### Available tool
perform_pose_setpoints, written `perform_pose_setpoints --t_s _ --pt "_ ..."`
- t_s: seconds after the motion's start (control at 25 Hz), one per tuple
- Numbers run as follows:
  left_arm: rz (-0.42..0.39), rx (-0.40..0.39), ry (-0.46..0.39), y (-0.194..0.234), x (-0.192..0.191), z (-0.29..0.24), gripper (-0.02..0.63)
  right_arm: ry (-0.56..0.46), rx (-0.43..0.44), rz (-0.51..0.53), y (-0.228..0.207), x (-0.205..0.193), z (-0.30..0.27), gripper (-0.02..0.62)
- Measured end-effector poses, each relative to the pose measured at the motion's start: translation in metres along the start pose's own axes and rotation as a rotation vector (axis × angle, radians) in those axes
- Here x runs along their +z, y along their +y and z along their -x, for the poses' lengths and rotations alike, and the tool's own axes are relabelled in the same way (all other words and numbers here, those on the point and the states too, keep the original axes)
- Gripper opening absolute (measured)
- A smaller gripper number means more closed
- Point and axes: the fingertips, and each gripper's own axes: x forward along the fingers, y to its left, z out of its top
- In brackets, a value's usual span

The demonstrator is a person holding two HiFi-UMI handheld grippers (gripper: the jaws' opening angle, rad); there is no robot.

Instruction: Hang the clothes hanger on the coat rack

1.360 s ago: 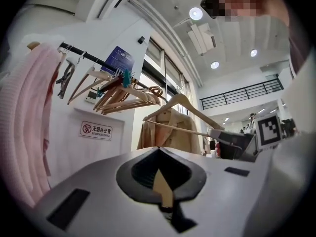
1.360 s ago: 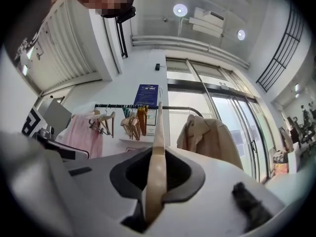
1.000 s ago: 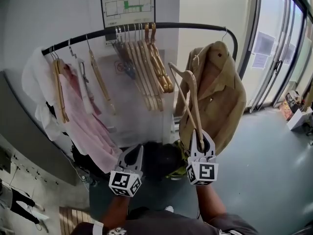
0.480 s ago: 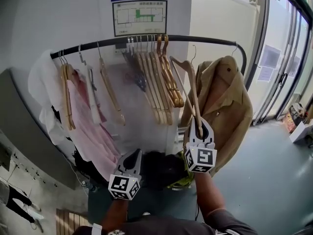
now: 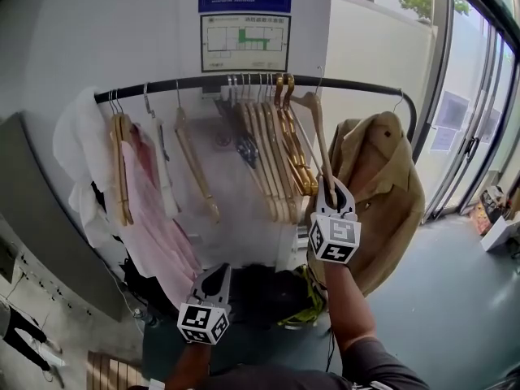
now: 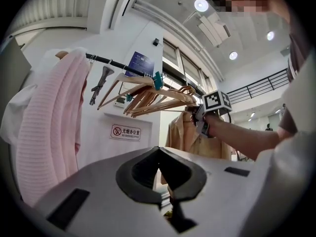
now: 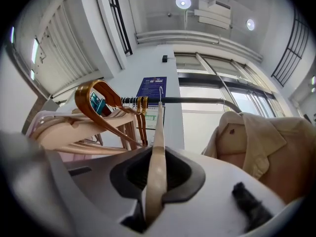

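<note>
Left grey gripper [image 5: 218, 273] with its marker cube, low and left of centre in the head view: jaws pressed together, nothing between them.

Right grey gripper [image 5: 334, 187], right of centre and higher: jaws pinching the lower end of one arm of the pale wooden clothes hanger [image 5: 315, 136]. In the right gripper view that arm stands edge-on between the pads and runs straight up the frame.

Orientation: the hanger's long axis rises from the jaws toward the upper centre of the head view, leaning slightly left. Its metal hook is at the black metal coat rack rail [image 5: 357, 85]; whether it rests on the rail cannot be told.

Room, left to right: pink garment [image 5: 158, 218] hanging, a row of bare wooden hangers [image 5: 272, 153] on the rail, a blue-and-white wall notice [image 5: 244, 27] above, a tan jacket [image 5: 382, 185] just right of the held hanger, glass doors [image 5: 479, 120], smooth grey floor [image 5: 463, 299].
</note>
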Motion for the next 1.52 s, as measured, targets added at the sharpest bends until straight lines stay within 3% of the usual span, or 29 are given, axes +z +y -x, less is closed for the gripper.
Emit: perform_pose_setpoints --t_s 0.28,0.56,0.92,1.24,1.36,1.52 --pt "0.005 0.02 -0.06 0.009 0.016 0.008 0.0 0.033 -0.006 0.007 0.002 -0.015 -0.012 0.046" --pt "0.01 0.022 -0.056 0.008 0.012 0.01 0.0 0.06 -0.003 0.018 0.002 -0.023 -0.009 0.046" --pt "0.009 -0.005 -0.043 -0.002 0.01 0.005 0.0 -0.001 0.001 0.018 0.005 -0.016 0.004 0.046" --pt "0.001 -0.012 -0.028 -0.014 0.006 0.006 0.0 -0.097 0.024 0.016 0.007 0.009 0.051 0.076" --pt "0.007 -0.006 -0.019 -0.017 0.003 0.006 0.0 -0.095 0.051 0.011 0.013 0.015 0.077 0.12" --pt "0.006 -0.007 -0.012 -0.025 0.002 0.007 0.0 -0.051 0.071 0.008 0.018 0.005 0.114 0.126"
